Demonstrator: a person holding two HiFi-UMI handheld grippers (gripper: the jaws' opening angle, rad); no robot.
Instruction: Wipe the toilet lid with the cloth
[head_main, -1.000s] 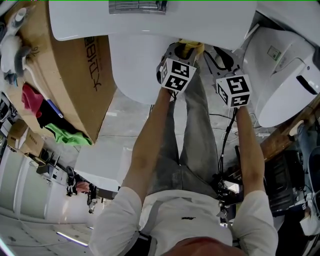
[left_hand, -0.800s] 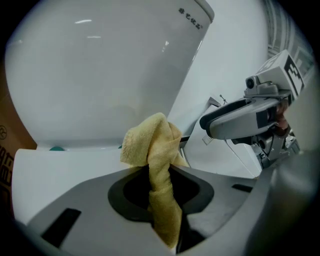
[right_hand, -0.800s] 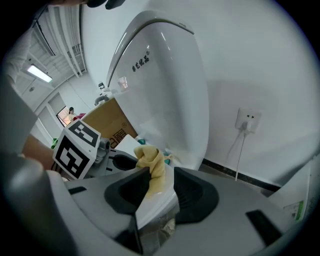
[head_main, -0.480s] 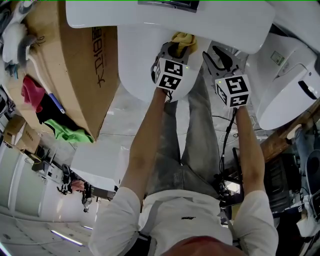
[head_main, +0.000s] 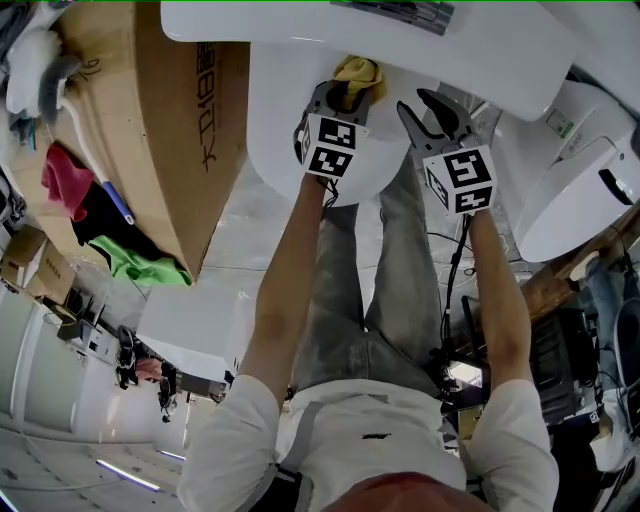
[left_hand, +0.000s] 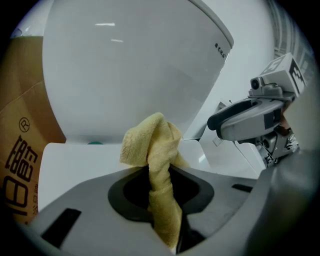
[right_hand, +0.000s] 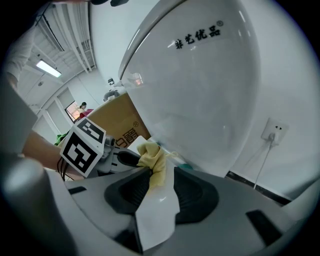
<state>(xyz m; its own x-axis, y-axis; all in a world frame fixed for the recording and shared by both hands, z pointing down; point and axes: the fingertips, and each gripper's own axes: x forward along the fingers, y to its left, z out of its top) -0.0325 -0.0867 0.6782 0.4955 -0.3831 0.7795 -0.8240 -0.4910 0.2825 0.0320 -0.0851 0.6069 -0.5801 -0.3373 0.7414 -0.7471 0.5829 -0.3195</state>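
Yellow cloth (left_hand: 148, 145) in left tongs (left_hand: 161, 192) — end hidden.

Head view looks steeply down; both gripper views closely face the toilet lid (left_hand: 130, 65).

The toilet lid (right_hand: 200, 100) carries one row of dark Chinese characters near its upper edge. There are four of them, reading roughly 菲艺优品, and a small ® mark follows. In the left gripper view the same print shows only as tiny specks at the lid's rim, too small to read. The cardboard box (head_main: 170, 140) has large dark Chinese characters on its side, ending in what looks like 品 with a circled R; the rest is cut off. A small label (head_main: 560, 122) on the neighbouring white toilet (head_main: 560, 190) cannot be read.
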